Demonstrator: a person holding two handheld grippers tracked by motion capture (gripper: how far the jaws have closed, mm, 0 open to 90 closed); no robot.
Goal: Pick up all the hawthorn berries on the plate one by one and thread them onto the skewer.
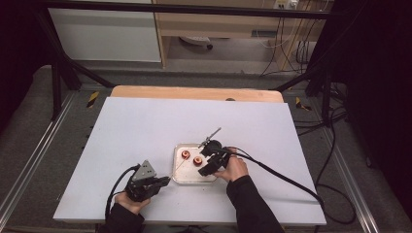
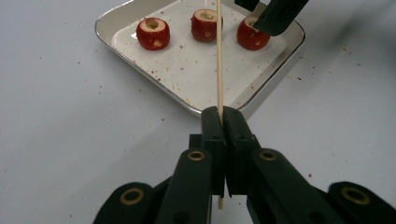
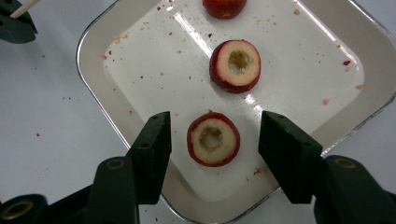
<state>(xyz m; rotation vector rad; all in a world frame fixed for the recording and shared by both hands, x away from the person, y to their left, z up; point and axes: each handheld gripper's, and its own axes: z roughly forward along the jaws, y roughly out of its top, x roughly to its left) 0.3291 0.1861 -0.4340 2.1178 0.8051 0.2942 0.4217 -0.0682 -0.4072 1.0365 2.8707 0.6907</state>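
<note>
My glossy metal tray (image 3: 116, 35) holds smooth-skinned red fruit (image 3: 213, 138); my matt black plastic left gripper (image 2: 223, 122) pinches a pale wooden skewer (image 2: 219, 56).

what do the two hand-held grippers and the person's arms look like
Both are black. The left hand-held gripper carries a grey three-cornered plate on top and trails a black cable. The right hand-held gripper trails a longer black cable off the table's right side. Up close, the jaws are blocky black plastic with brass-coloured rings at the pivots. The person wears dark long sleeves.
</note>
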